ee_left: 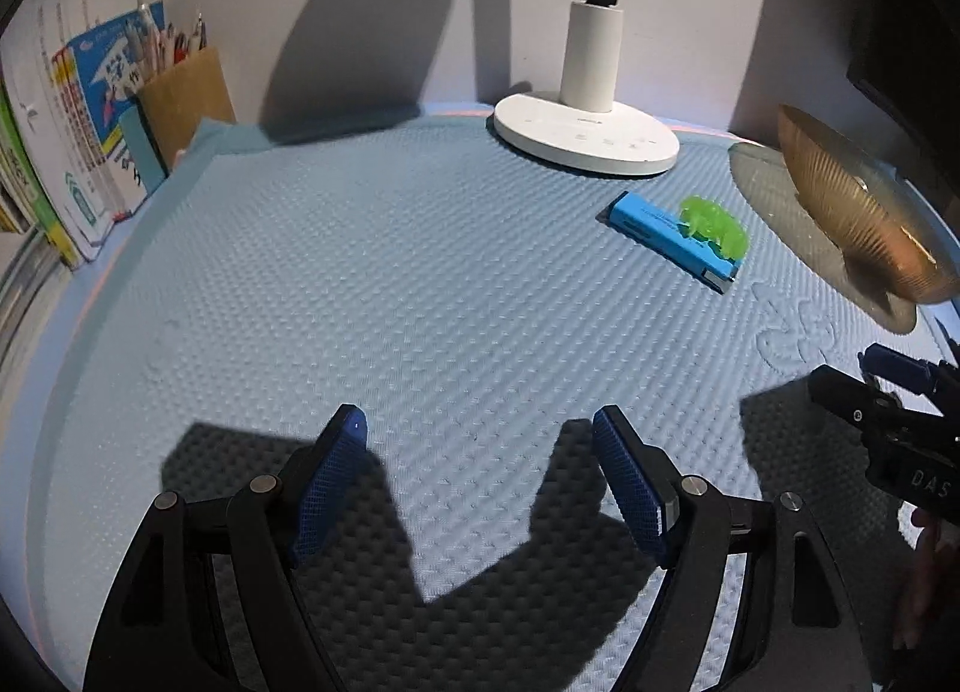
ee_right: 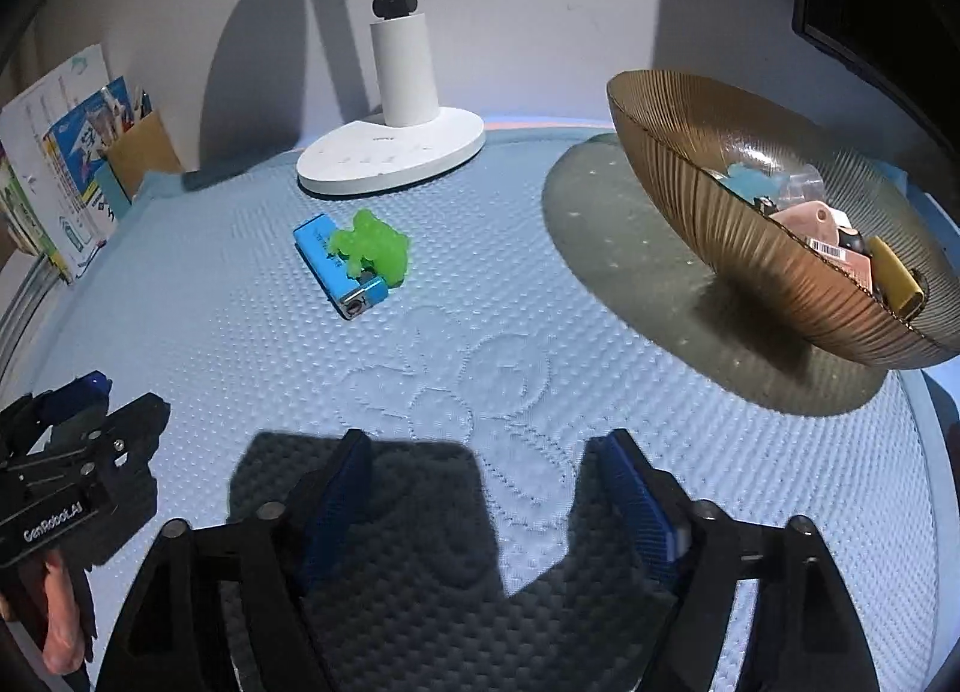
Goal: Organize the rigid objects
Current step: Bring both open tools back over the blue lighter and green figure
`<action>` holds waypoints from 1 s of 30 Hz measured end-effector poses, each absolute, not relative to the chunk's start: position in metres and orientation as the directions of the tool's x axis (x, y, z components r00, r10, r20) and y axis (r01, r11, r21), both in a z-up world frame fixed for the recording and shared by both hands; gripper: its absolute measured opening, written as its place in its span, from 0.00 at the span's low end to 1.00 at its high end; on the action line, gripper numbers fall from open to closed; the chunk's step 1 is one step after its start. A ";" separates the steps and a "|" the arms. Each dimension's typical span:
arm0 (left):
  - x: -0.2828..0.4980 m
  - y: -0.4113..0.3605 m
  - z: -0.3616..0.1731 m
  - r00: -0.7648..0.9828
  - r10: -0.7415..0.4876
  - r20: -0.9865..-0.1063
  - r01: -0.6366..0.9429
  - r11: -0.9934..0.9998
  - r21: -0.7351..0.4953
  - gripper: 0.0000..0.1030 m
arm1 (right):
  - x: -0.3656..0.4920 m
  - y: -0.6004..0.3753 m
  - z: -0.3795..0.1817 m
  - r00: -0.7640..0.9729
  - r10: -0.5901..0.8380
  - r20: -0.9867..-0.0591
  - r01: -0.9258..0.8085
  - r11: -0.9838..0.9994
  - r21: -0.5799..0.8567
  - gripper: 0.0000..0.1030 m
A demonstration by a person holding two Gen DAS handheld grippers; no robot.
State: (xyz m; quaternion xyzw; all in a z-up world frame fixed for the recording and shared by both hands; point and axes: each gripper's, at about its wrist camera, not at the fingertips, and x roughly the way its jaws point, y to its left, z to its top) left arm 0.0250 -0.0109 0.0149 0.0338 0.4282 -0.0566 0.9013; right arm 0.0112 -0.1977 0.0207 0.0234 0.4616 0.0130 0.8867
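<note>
- Two loose items remain on the pale blue dimpled foam mat that covers the bench: a bright blue rectangular lighter with a metal cap and a translucent green moulded plastic figure. The figure leans against the lighter's long side and touches it. Both lie near the white round lamp base, well apart from both grippers.
- Left gripper: the jaws stand wide with only bare mat between the blue ribbed pads. Nothing is held.
- Right gripper: the jaws stand wide and empty, angled down at the mat. An embossed flower pattern in the mat lies just ahead of them.
- An amber ribbed glass bowl stands at the right of the bench and serves as the collection point, judging by its contents. It already holds several small items, among them a pale blue piece, a pink piece and a yellow piece.
- Judgement: the wide jaws suit an approach to the lighter and figure, which likely go into the bowl next. Because the two touch, lifting one may shift the other.
- A tan cardboard pen holder and upright printed booklets stand at the far left, clear of the work area.
- Legible writing: "GenRobot.AI" on the left gripper's body in the right wrist view; "DAS" on the right gripper's body in the left wrist view. A barcode sticker shows in the bowl; the booklet print and the lamp base mark are too small to read.
</note>
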 end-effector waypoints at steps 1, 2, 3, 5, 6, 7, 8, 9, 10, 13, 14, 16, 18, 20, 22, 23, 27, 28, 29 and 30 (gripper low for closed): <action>0.024 -0.012 0.015 0.628 -0.070 -0.775 0.135 0.991 0.020 0.74 | 0.011 -0.196 0.020 0.572 0.043 -0.819 -0.005 0.999 0.048 0.82; 0.022 -0.014 0.015 0.629 -0.068 -0.774 0.138 0.990 0.026 0.74 | 0.010 -0.194 0.020 0.573 0.035 -0.819 -0.011 0.999 0.035 0.82; 0.022 -0.015 0.015 0.628 -0.063 -0.775 0.140 0.990 0.033 0.75 | 0.010 -0.191 0.022 0.573 0.027 -0.819 -0.017 1.000 0.021 0.82; 0.021 -0.015 0.015 0.627 -0.059 -0.777 0.140 0.989 0.038 0.76 | 0.009 -0.187 0.021 0.573 0.018 -0.820 -0.032 0.999 0.000 0.83; 0.022 -0.015 0.015 0.625 -0.059 -0.778 0.139 0.990 0.036 0.76 | 0.008 -0.184 0.021 0.572 0.012 -0.820 -0.041 0.999 -0.014 0.83; 0.021 -0.014 0.015 0.625 -0.060 -0.779 0.138 0.990 0.035 0.76 | 0.008 -0.183 0.021 0.572 0.006 -0.820 -0.044 0.999 -0.023 0.85; 0.022 -0.014 0.015 0.622 -0.059 -0.780 0.135 0.990 0.034 0.77 | 0.008 -0.182 0.021 0.572 -0.004 -0.820 -0.043 0.998 -0.034 0.88; 0.022 -0.013 0.014 0.621 -0.058 -0.781 0.134 0.990 0.033 0.78 | 0.008 -0.182 0.020 0.572 -0.007 -0.821 -0.042 0.998 -0.037 0.89; 0.022 -0.013 0.014 0.621 -0.058 -0.782 0.133 0.991 0.032 0.78 | 0.008 -0.182 0.020 0.570 -0.005 -0.821 -0.042 0.998 -0.036 0.90; 0.023 -0.012 0.014 0.620 -0.058 -0.783 0.134 0.990 0.033 0.78 | 0.010 -0.184 0.020 0.565 0.004 -0.825 -0.041 0.999 -0.023 0.90; 0.023 -0.012 0.013 0.619 -0.058 -0.783 0.135 0.990 0.033 0.79 | 0.010 -0.184 0.020 0.564 0.007 -0.826 -0.040 0.999 -0.019 0.90; 0.023 -0.012 0.014 0.620 -0.058 -0.783 0.133 0.991 0.032 0.79 | 0.011 -0.185 0.020 0.563 0.008 -0.826 -0.040 0.999 -0.017 0.90; 0.023 -0.012 0.013 0.619 -0.059 -0.783 0.134 0.991 0.032 0.79 | 0.010 -0.184 0.020 0.564 0.004 -0.826 -0.039 0.999 -0.022 0.90; 0.023 -0.012 0.014 0.619 -0.058 -0.783 0.133 0.991 0.032 0.79 | 0.010 -0.184 0.020 0.564 0.003 -0.826 -0.039 0.999 -0.023 0.90; 0.023 -0.012 0.014 0.620 -0.058 -0.783 0.132 0.991 0.032 0.79 | 0.009 -0.185 0.019 0.564 0.004 -0.826 -0.038 0.999 -0.021 0.90; 0.023 -0.012 0.014 0.620 -0.058 -0.783 0.132 0.991 0.032 0.79 | 0.009 -0.185 0.019 0.564 0.004 -0.826 -0.038 0.999 -0.021 0.90; 0.023 -0.012 0.014 0.619 -0.057 -0.783 0.132 0.991 0.032 0.79 | 0.009 -0.185 0.019 0.564 0.004 -0.826 -0.038 0.999 -0.021 0.91; 0.023 -0.012 0.014 0.620 -0.057 -0.783 0.131 0.991 0.032 0.79 | 0.009 -0.185 0.019 0.564 0.004 -0.826 -0.037 0.999 -0.021 0.91; 0.023 -0.012 0.014 0.620 -0.057 -0.783 0.131 0.991 0.032 0.79 | 0.009 -0.185 0.019 0.564 0.004 -0.826 -0.038 0.999 -0.021 0.91; 0.023 -0.012 0.014 0.620 -0.057 -0.783 0.131 0.991 0.032 0.79 | 0.009 -0.185 0.019 0.564 0.004 -0.826 -0.037 0.999 -0.021 0.91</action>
